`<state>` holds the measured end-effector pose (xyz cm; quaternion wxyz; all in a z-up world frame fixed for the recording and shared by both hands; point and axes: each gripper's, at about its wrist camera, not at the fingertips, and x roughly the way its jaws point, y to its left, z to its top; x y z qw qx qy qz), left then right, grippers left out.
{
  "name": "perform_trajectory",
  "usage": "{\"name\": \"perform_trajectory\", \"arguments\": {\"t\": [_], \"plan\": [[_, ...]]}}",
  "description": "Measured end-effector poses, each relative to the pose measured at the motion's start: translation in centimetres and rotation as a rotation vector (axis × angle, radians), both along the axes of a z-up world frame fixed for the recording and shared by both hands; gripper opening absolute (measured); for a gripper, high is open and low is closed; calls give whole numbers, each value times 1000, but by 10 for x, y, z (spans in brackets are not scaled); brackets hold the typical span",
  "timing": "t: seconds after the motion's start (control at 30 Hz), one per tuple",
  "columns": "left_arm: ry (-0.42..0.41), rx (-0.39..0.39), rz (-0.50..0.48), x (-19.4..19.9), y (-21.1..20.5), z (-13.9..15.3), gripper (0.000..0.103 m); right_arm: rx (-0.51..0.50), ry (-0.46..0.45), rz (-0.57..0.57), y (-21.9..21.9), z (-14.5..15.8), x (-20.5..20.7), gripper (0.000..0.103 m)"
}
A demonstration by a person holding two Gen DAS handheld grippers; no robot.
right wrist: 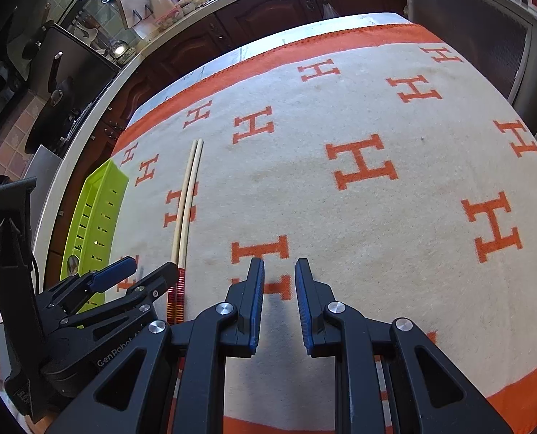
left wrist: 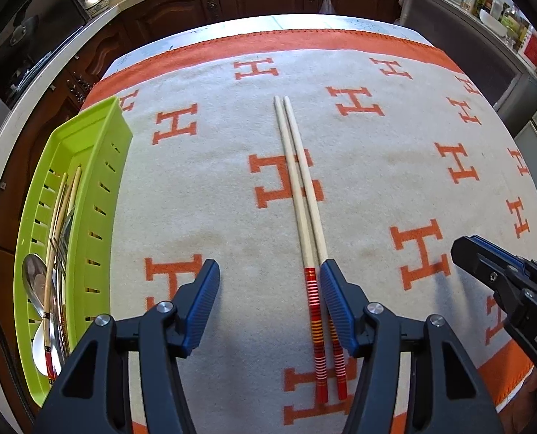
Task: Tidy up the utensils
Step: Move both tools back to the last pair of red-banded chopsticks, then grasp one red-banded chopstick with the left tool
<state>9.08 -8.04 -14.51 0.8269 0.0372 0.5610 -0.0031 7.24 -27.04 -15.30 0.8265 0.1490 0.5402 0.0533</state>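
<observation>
My left gripper [left wrist: 270,267] points steeply down at the chopsticks [left wrist: 306,217], and its jaws stand apart. The chopsticks lie between my two fingers, close along the inner face of the right finger [left wrist: 335,300]; I cannot tell if that pad touches them. The left finger [left wrist: 201,300] is well apart from them. My right gripper [right wrist: 279,267] hangs to the right of the chopsticks, also tilted down, with only a narrow gap between its pads and nothing in it.

Two pale chopsticks [left wrist: 297,188] with red-striped ends lie side by side; spoons [left wrist: 38,289] fill the green tray [left wrist: 98,195].
</observation>
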Motion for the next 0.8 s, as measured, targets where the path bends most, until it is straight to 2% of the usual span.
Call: {"name": "perform_trajectory", "arguments": {"t": [0.13,0.4,0.43,0.47,0.5,0.53,0.6,0.7,0.8], "plan": [[26,-6,18,4,6,-7,56,-2,-5,6,2,1,0,18],[-29,14,10,7,0,-8,56,-13,-4,16,5,-1,1,18],[-36,-4,2,7,-1,-7,46,-14,-3,16,5,-1,0,18],[-36,-36,-12,7,-2,-7,27,-16,-1,17,6,-1,1,18],[-40,-51,-24,6,-4,-6,18,-18,0,17,6,-1,1,18],[-47,-29,-35,5,-8,-6,5,-20,1,17,6,-1,1,18],[-60,-9,-52,3,-12,-6,4,-25,2,21,8,-2,1,18],[-58,-49,-39,0,-6,-4,3,-34,-4,36,13,0,1,18],[-74,-57,-19,-5,6,3,3,-45,-10,56,18,4,0,18]]}}
